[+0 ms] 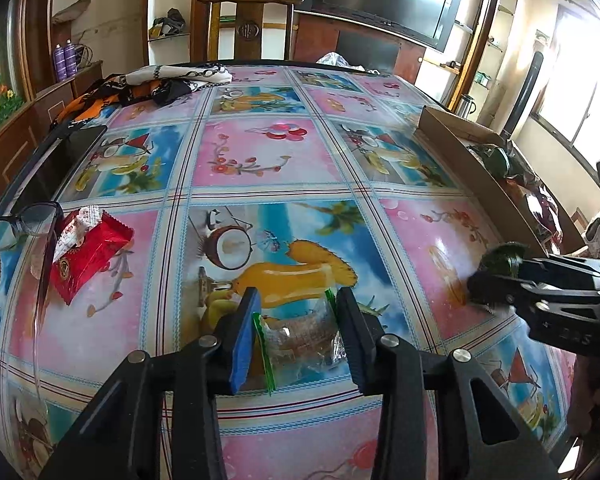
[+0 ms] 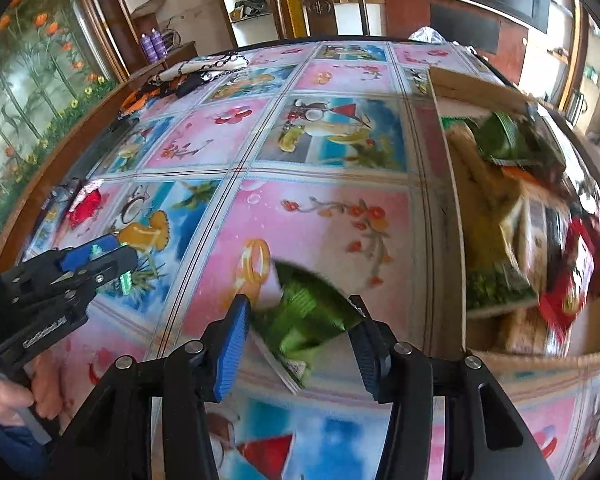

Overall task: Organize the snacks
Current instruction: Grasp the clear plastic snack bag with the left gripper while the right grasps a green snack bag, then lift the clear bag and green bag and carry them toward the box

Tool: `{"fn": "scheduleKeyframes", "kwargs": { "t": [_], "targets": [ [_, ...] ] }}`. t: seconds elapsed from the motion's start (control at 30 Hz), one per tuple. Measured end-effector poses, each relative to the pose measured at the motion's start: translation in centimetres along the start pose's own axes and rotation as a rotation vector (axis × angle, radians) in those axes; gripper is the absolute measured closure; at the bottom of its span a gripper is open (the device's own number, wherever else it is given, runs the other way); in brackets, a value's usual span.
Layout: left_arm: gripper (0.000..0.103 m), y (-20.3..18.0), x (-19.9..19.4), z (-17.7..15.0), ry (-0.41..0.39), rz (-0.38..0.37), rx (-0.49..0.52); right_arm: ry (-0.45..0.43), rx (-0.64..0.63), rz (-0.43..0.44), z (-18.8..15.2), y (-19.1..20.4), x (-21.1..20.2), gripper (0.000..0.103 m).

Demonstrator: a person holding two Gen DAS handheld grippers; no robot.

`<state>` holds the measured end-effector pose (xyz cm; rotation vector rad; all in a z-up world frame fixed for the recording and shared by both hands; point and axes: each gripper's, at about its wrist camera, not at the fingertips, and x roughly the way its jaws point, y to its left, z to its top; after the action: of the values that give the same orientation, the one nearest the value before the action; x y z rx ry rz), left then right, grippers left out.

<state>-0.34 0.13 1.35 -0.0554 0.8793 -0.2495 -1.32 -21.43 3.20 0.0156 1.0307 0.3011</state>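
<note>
Left claw point(image 1: 296, 336) closed around a clear snack packet with green edges point(image 1: 300, 340), low over the patterned tabletop point(image 1: 240, 152), pads against its crinkled sides. Right claw point(image 2: 300, 340) clamped on a green foil snack packet point(image 2: 308, 308), blurred, just beside the near corner of the cardboard box point(image 2: 452, 240) at the right edge of the tabletop. Box already loaded with other snacks: green packs, a red one, something tan.

Best handling, by judgement: carry the green foil packet clear above the box wall before letting go, so the flap does not catch the cardboard rim; lower into a free gap rather than dropping on the pile. Keep a firm but light squeeze on the clear packet, since thin film slips and crushes easily; lift straight up before travelling. Move one claw at a time near the box to avoid a collision.

Red snack packet point(image 1: 88, 256) waiting far left on the tabletop, touching a pair of glasses point(image 1: 24, 224); likely the next pick.

Writing: pale lettering on the side of each claw body, too blurred to read; print on the red packet illegible.
</note>
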Motion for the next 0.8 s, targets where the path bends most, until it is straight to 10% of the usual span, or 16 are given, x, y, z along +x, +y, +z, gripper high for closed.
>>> {"fn": "scheduleKeyframes", "kwargs": {
  "t": [0.8],
  "targets": [
    [0.068, 1.9, -2.2, 1.1, -0.164, 0.027, -0.117, -0.198, -0.047, 0.179, 5.1, 2.2, 0.3, 0.07]
  ]
}}
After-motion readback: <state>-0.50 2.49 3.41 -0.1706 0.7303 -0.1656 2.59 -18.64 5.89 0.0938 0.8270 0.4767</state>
